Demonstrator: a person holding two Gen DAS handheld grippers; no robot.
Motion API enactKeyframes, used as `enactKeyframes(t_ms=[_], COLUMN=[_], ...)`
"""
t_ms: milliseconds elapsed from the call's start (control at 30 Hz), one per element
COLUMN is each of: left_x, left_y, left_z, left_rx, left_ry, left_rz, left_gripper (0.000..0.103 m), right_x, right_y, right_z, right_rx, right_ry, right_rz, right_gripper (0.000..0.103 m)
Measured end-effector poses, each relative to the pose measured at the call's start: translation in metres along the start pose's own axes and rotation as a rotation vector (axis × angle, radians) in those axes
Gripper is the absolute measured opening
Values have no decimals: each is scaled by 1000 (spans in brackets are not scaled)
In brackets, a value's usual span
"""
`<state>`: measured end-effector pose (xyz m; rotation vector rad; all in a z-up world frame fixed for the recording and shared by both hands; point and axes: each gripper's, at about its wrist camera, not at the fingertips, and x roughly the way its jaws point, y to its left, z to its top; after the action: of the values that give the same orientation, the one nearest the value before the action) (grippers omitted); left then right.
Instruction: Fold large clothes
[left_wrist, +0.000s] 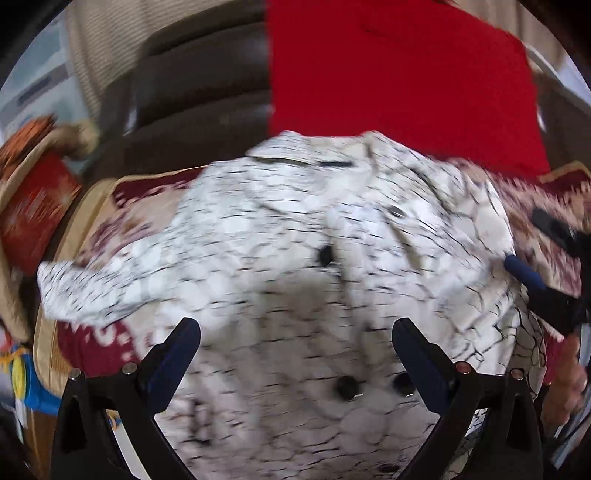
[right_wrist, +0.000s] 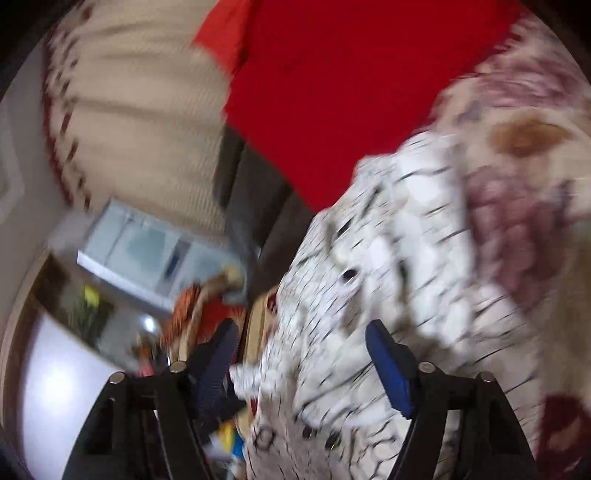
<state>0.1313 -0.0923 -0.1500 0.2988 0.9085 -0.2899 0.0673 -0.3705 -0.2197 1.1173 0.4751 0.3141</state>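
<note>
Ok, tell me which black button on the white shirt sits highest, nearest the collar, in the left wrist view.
The lone button at mid-chest on the white shirt. The other two buttons sit side by side lower down, between the open left gripper fingers.

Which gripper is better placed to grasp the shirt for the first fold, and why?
Probably the left gripper: open and centred over the white patterned shirt. The right gripper, also open, sits at its edge.

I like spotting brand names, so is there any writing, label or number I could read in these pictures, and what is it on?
None can be read.
The pale box behind the shirt may carry print, but it is too blurred to tell.
The red cloth and the patterned cover show no words.
</note>
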Motion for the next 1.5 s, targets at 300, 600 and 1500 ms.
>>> enactKeyframes(t_ms=[300, 600, 1500], left_x=[45, 63, -7], left_y=[-72, -82, 94], left_z=[17, 28, 5], left_rx=[147, 149, -239], left_ry=[15, 57, -11], left_rz=[9, -101, -63], left_gripper=[96, 23, 72], right_x=[-10, -4, 23], right_y=[-45, -43, -13], right_z=[16, 16, 1], right_rx=[249, 212, 123], right_ry=[-38, 0, 10], right_rz=[0, -15, -149], right_gripper=[68, 68, 70])
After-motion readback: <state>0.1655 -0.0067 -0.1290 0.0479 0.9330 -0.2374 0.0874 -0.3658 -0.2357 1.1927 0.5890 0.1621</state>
